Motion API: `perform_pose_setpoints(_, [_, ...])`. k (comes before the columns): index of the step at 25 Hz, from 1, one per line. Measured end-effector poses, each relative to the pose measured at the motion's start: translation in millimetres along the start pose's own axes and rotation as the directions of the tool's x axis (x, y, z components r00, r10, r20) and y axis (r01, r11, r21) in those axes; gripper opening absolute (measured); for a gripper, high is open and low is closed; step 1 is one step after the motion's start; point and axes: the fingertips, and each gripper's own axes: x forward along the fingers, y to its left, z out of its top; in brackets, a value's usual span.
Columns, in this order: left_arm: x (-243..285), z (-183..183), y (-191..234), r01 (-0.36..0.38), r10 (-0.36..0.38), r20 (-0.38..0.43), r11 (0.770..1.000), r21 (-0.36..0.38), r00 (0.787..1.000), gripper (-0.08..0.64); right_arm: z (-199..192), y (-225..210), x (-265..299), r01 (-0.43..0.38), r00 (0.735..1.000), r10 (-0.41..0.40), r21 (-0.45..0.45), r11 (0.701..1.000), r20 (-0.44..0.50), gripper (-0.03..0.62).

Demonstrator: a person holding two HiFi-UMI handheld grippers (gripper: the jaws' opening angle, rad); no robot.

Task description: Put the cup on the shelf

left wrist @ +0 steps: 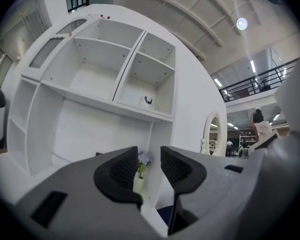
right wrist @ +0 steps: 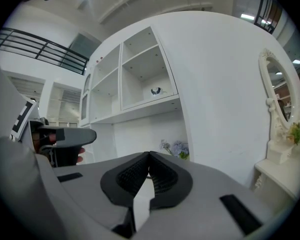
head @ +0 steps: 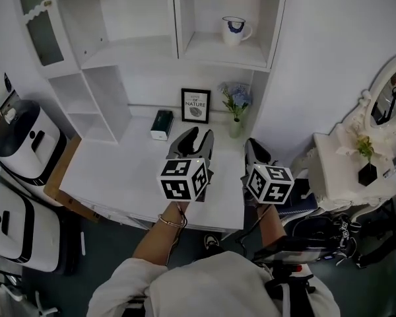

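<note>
The white cup (head: 234,30) with a dark blue pattern stands upright in the upper right cubby of the white shelf (head: 219,57). It shows small and far off in the left gripper view (left wrist: 148,101) and the right gripper view (right wrist: 156,90). My left gripper (head: 197,137) hovers low over the white desk (head: 119,170), well below the cup; its jaws (left wrist: 149,154) stand apart with nothing between them. My right gripper (head: 254,152) is beside it near the desk's right end, its tips (right wrist: 149,156) touching and empty.
A framed print (head: 195,105), a small vase of blue flowers (head: 235,107) and a dark box (head: 162,124) line the back of the desk. White appliances (head: 23,140) stand at the left. A white vanity with a mirror (head: 356,157) is at the right.
</note>
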Motion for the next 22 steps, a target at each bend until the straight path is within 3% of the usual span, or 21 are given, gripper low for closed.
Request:
perform_pose_setpoints(10, [-51, -35, -4, -0.103, 0.104, -0.019, 0.994, 0.041, 0.994, 0.043, -19, 23, -29, -0.023, 1.0, 0.023, 0.007, 1.0, -0.016, 0.021])
perform_pose_setpoints(13, [-62, -43, -7, -0.101, 0.101, -0.024, 0.994, 0.031, 0.995, 0.009, -24, 31, -35, -0.033, 0.999, 0.033, 0.002, 0.999, -0.022, 0.021])
perform_pose_setpoints(17, [-69, -55, -13, -0.088, 0.087, -0.047, 0.996, -0.01, 0.995, 0.008, -26, 36, -40, -0.047, 0.998, 0.047, -0.003, 0.999, -0.029, 0.021])
perform_pose_setpoints(22, [-70, -59, -20, -0.083, 0.083, -0.05, 0.997, -0.008, 0.995, 0.008, -21, 30, -42, -0.056, 0.998, 0.055, -0.006, 0.998, -0.015, 0.021])
